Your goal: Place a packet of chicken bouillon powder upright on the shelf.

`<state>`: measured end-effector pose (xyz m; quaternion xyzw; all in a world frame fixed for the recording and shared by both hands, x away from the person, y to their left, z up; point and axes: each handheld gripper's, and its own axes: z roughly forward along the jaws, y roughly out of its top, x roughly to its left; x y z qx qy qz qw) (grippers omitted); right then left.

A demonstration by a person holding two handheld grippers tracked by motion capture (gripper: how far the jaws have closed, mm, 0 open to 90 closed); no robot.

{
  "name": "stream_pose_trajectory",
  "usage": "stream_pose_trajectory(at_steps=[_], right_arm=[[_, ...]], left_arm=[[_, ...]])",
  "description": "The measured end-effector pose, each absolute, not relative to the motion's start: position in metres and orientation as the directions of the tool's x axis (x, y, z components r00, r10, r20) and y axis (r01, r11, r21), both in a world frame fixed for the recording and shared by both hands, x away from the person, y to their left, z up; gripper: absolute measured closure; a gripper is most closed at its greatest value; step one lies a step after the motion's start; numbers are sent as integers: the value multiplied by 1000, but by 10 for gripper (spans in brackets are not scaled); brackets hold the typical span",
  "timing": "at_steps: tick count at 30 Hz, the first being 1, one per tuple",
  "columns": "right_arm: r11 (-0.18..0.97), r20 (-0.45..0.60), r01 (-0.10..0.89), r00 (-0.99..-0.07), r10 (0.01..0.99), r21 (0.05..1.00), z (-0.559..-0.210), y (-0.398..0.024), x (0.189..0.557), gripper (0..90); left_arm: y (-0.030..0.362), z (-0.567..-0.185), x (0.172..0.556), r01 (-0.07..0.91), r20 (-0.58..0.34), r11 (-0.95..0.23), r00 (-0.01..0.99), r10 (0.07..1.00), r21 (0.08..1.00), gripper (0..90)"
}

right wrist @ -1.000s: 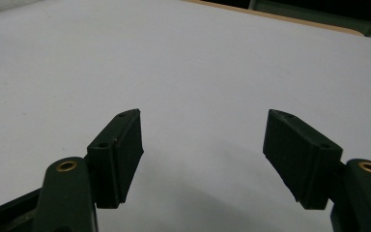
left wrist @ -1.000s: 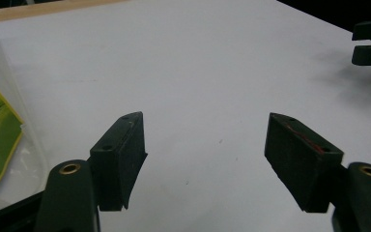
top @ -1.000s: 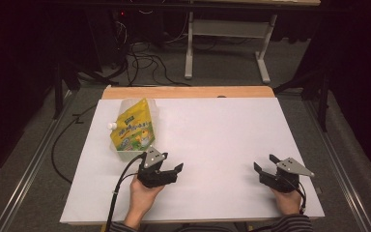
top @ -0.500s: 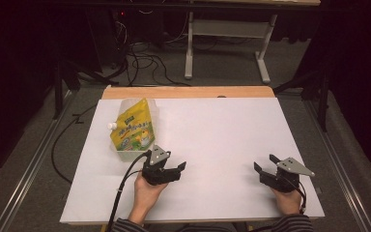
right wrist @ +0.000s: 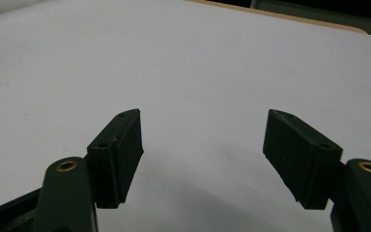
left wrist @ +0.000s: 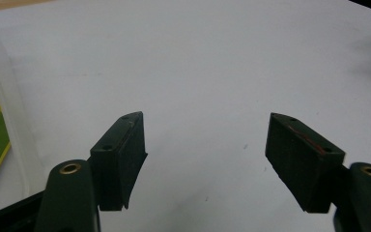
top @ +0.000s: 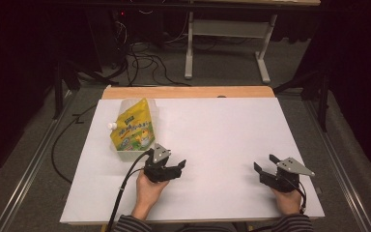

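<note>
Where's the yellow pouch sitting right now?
In the high view the yellow pouch lies at the far left of the white table, just beyond the left gripper; its edge shows left of the jaws in the left gripper view.

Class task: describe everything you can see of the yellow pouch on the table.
The pouch is a soft, glossy refill bag, yellow with green printing, a white screw cap at its left corner and a clear base towards the person. It lies flat near the white table's far left corner. Nothing grips it; the left gripper sits just beside it.
</note>
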<state>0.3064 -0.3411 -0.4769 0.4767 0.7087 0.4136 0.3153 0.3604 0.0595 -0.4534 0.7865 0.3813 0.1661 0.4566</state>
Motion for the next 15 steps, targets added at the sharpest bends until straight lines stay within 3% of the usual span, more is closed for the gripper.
stream_pose_trajectory(at_steps=[15], right_arm=[[205,-53,417,-349,936,885,-477,-341,307,310]], left_arm=[[53,-463,368,454,-87,-295,651,754,841,310]])
